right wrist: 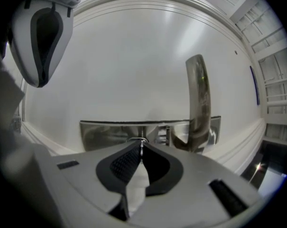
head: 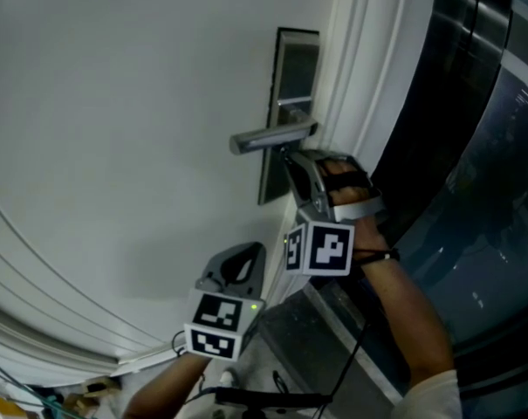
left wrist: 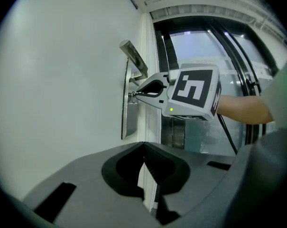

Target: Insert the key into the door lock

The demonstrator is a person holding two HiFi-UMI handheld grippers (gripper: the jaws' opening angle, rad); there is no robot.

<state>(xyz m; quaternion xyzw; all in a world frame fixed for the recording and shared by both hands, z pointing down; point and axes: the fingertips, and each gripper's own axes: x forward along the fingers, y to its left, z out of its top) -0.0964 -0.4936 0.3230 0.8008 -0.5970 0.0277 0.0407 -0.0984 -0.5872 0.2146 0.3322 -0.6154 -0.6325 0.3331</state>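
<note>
Right fingers (right wrist: 124, 163) tight on key (right wrist: 141, 145)

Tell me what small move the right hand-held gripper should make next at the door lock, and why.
Probably ease the right hand-held gripper straight in toward the lock plate. Its jaws are shut on the thin key, whose tip meets the plate beside the door handle; how deep it sits cannot be told. The left hand-held gripper is shut, empty, away from the lock.
</note>
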